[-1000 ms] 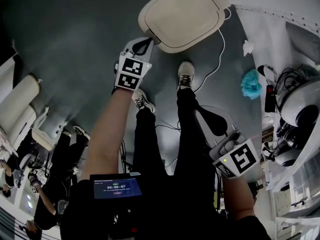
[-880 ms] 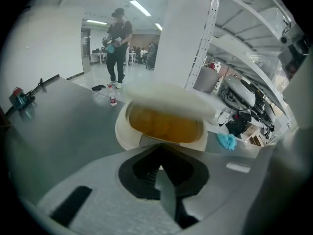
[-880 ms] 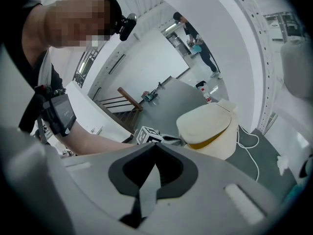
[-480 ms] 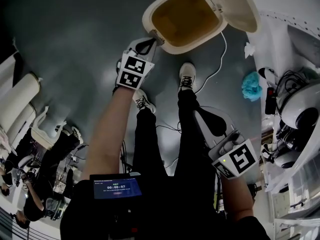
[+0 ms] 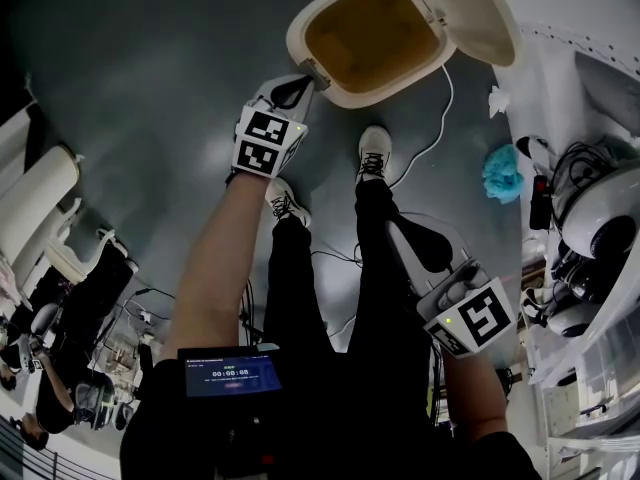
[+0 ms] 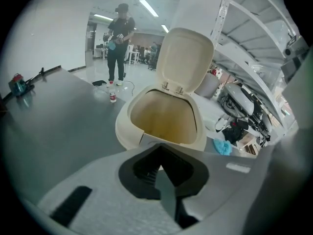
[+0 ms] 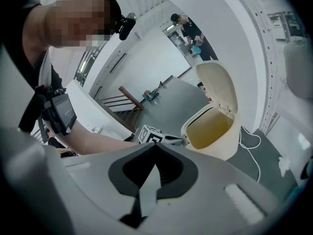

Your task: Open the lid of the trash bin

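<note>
The trash bin (image 5: 348, 97) stands on the grey floor (image 5: 150, 88) just ahead of the person's shoes (image 5: 372, 150), its cream body open and its yellowish inside bare to the head view. Its lid (image 5: 482, 13) is tipped up and back on the hinge at the far rim, and it stands nearly upright in the left gripper view (image 6: 186, 58).

The left gripper (image 5: 308, 72), held out on a straight arm, has its jaws pressed together with nothing between them. Their tips meet the front edge of the bin at its near rim. The right gripper (image 7: 155, 147) is held low by the person's right leg, well apart from the bin. Its jaws are also drawn together and empty, and they point towards the bin (image 7: 221, 150) and the other gripper's marker cube (image 7: 149, 134).

A white cable (image 5: 441, 98) loops across the floor to the right of the bin, and a crumpled blue cloth (image 5: 502, 168) lies farther right. In the left gripper view another person (image 6: 119, 43) stands far behind the bin, a small bottle (image 6: 113, 95) near their feet.
</note>
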A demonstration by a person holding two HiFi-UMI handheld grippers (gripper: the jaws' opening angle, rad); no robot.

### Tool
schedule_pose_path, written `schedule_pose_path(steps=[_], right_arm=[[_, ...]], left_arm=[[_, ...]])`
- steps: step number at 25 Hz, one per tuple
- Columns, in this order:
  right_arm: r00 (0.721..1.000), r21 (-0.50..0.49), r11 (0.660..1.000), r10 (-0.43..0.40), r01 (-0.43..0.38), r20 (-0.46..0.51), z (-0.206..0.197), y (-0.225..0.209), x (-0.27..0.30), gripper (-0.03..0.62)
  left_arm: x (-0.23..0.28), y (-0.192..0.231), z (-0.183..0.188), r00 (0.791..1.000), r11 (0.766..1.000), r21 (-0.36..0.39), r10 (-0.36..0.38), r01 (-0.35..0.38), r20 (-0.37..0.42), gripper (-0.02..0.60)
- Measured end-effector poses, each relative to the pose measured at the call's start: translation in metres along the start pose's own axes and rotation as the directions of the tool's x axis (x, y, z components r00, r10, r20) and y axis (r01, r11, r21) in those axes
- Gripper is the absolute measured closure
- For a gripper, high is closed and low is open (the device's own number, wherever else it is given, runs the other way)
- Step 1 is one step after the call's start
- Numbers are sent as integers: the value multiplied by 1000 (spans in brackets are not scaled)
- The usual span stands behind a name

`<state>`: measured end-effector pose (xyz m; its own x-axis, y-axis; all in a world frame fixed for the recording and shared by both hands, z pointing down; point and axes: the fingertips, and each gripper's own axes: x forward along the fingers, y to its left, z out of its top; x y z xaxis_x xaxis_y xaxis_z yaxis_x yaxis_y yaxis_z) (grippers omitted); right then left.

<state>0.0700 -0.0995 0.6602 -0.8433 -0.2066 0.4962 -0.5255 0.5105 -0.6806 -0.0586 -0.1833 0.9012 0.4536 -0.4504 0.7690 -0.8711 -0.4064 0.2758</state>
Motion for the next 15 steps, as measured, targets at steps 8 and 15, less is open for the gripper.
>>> schedule_pose_path(steps=[8,15], right_arm=[[1000,-11,1000,3,-3,9,5,2,-1,586],[999,-63,998,9,-7,32,23,18,-12,586]], left_arm=[[-1,1,2,1000,999,-44,-6,7,12,581],[-21,-14,9,999,999,-33,-43,42,-19,581]])
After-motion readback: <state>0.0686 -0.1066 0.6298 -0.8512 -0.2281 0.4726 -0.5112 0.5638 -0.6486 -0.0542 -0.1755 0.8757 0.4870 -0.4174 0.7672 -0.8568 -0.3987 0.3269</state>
